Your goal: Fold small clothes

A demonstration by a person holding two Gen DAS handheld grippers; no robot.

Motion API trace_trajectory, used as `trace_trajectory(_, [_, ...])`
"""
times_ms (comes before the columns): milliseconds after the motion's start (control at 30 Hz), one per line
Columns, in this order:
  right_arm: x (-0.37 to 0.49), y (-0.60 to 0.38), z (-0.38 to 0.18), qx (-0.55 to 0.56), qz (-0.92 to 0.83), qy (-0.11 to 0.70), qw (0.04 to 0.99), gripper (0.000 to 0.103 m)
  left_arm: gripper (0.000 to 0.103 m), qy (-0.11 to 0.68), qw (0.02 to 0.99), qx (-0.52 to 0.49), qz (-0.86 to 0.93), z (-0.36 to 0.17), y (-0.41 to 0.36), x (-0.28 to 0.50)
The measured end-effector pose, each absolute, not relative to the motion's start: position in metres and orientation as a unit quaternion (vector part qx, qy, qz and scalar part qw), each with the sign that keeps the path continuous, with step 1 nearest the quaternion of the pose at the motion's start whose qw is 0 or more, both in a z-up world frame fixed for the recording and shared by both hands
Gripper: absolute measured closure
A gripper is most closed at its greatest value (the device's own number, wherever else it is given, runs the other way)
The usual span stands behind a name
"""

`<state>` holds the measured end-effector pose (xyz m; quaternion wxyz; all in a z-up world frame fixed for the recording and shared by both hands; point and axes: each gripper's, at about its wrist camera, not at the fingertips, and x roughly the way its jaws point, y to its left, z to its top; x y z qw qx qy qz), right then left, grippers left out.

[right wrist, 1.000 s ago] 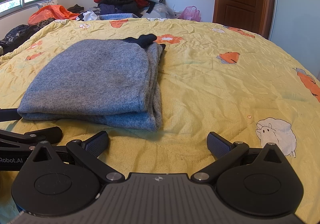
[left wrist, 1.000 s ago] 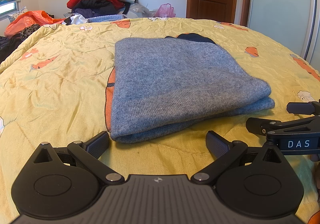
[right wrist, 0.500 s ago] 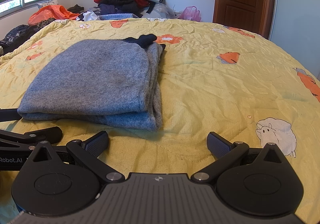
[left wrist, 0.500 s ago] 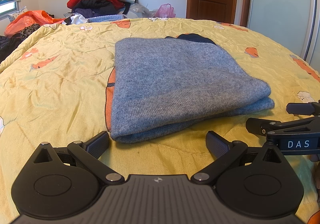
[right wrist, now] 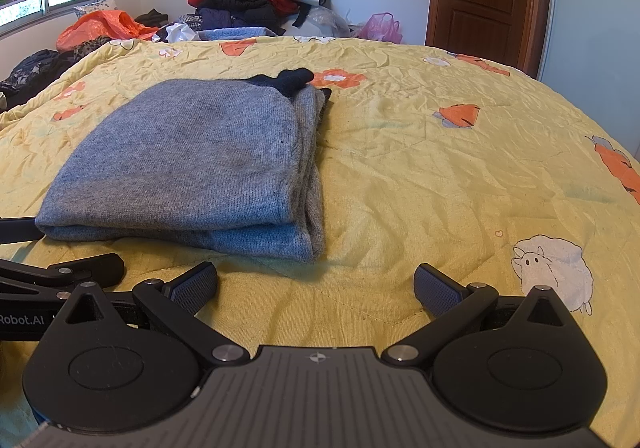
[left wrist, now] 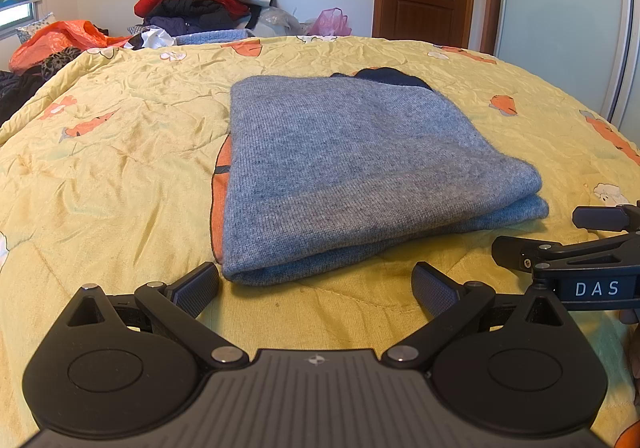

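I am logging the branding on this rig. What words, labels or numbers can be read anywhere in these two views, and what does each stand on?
"DAS": white letters on the side of the right gripper, seen at the right edge of the left wrist view.
"Robot.AI": white letters on the side of the left gripper, at the left edge of the right wrist view; its start may be cut off by the frame.
No other text shows on the grey sweater or the yellow bedspread.
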<state>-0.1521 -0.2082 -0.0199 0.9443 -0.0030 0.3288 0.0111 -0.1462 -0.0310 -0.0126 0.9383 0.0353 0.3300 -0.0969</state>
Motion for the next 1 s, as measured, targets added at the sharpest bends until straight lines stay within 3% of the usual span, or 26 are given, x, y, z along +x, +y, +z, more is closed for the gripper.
trace_trajectory(1000, [-0.1525,-0.2083,-0.0199,-0.003,0.011,0.329,0.944,0.000,0.000,0.348,0.934,0.027,-0.075,-0.0084,-0.0348,-0.1552])
